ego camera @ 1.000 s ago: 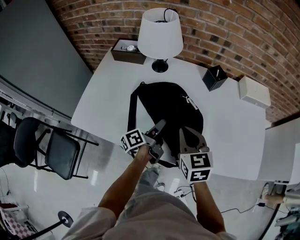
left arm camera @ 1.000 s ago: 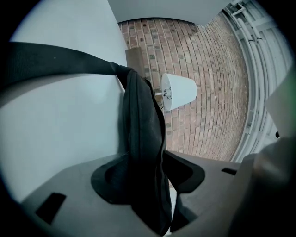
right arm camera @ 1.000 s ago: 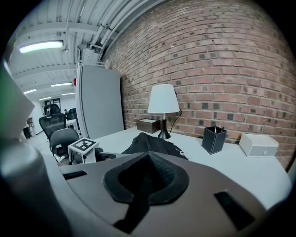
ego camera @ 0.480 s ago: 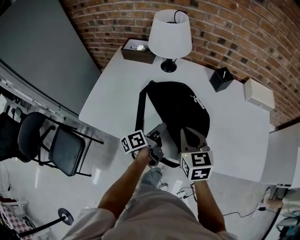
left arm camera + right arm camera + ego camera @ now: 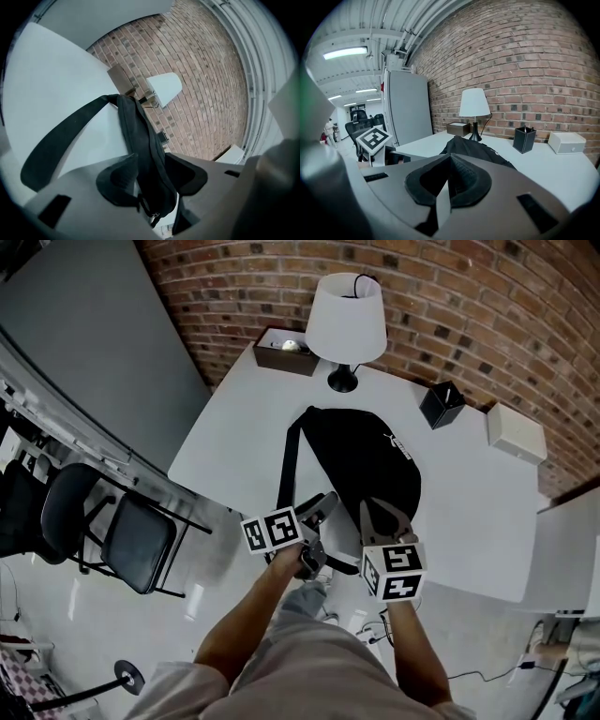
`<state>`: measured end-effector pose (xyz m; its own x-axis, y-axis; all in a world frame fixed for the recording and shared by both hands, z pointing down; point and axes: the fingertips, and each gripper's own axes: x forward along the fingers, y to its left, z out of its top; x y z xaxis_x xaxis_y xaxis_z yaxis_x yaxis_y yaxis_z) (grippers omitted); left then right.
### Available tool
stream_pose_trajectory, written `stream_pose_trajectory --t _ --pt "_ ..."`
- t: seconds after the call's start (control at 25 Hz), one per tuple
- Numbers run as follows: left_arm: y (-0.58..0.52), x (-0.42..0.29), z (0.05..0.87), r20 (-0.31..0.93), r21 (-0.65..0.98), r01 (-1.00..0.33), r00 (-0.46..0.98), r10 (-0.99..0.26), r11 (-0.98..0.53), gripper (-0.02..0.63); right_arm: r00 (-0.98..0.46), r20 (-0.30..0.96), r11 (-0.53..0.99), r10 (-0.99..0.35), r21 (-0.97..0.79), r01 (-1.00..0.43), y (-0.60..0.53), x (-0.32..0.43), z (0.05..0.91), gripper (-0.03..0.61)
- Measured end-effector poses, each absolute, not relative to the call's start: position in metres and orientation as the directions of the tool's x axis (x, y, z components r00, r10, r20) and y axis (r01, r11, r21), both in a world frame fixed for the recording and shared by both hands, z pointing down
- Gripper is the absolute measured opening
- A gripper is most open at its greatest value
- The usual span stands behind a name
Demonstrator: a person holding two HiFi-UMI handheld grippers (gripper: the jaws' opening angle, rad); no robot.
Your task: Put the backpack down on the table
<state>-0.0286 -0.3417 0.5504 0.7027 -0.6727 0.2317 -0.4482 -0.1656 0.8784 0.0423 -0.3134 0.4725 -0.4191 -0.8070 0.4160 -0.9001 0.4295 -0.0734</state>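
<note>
My left gripper (image 5: 151, 174) pinches the near edge of the black backpack (image 5: 361, 460), and the fabric fills the gap between the jaws. My right gripper (image 5: 448, 183) is closed on nothing. The backpack lies flat on the white table (image 5: 230, 432), one strap looping left, in front of the lamp (image 5: 347, 307).

Grey left tool (image 5: 323, 503) and right tool (image 5: 381, 512), black pads (image 5: 116, 183), square-marker cubes (image 5: 272, 530); pale short sleeves (image 5: 173, 681)

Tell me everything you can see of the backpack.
The backpack is black, soft fabric, with a small white logo. It lies flat on the white table, top toward the lamp, one shoulder strap looped out beside it. Its near end reaches the table's edge, where the left gripper clamps a fold of it.
</note>
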Motion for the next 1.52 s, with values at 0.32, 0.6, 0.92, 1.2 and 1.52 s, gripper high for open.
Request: stream_pose_trajectory --t 0.32,0.6,0.92,1.2,1.52 --pt "-0.325 -0.020 0.503 0.221 0.796 -0.528 0.709 -0.670 -0.296 0.160 -0.416 0.387 0.418 -0.823 -0.084 -0.905 -0.299 0.044 0.459 0.002" --pt "-0.303 0.001 0.470 0.253 0.667 -0.615 0.719 -0.648 -0.421 0.124 -0.395 0.353 0.392 -0.848 -0.084 -0.916 -0.284 0.053 0.443 0.002" --pt "-0.271 0.025 0.443 0.278 0.467 -0.689 0.709 -0.648 -0.554 0.082 -0.381 0.308 0.370 -0.872 -0.093 -0.924 -0.256 0.066 0.424 0.002" --pt "-0.241 0.045 0.422 0.271 0.348 -0.701 0.711 -0.649 -0.623 0.062 -0.362 0.280 0.351 -0.889 -0.092 -0.932 -0.231 0.078 0.412 0.002" --pt "-0.214 0.063 0.413 0.257 0.250 -0.705 0.709 -0.656 -0.664 0.013 -0.332 0.256 0.320 -0.908 -0.087 -0.943 -0.205 0.093 0.405 0.002"
